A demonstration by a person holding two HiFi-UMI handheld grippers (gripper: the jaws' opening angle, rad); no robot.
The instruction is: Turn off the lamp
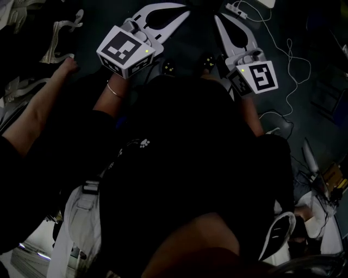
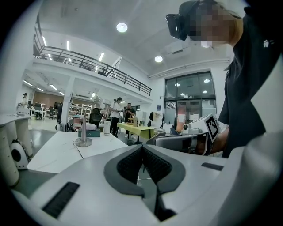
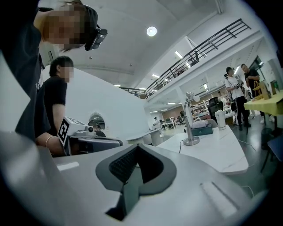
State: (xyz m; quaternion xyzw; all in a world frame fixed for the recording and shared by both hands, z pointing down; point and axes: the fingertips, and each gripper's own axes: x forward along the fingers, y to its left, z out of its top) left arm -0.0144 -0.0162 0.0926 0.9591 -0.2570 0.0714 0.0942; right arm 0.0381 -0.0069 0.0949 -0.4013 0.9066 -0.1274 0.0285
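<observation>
A slim silver desk lamp (image 2: 82, 132) stands on a round base on a white table (image 2: 57, 154), well beyond my left gripper (image 2: 142, 147). That gripper's jaws are shut with nothing between them. The same lamp (image 3: 190, 126) shows in the right gripper view, its head bent over at the top, far ahead of my right gripper (image 3: 138, 147), which is also shut and empty. I cannot tell whether the lamp is lit. In the dark head view both grippers are held close to my body, the left gripper (image 1: 182, 12) and the right gripper (image 1: 218, 19) side by side, pointing away.
A teal box (image 2: 90, 132) and a white cup (image 2: 106, 127) sit behind the lamp. Several people stand at a yellow table (image 2: 137, 129) further back. Another person sits beside me (image 3: 53, 106). A white cable (image 1: 288, 59) trails over the dark floor.
</observation>
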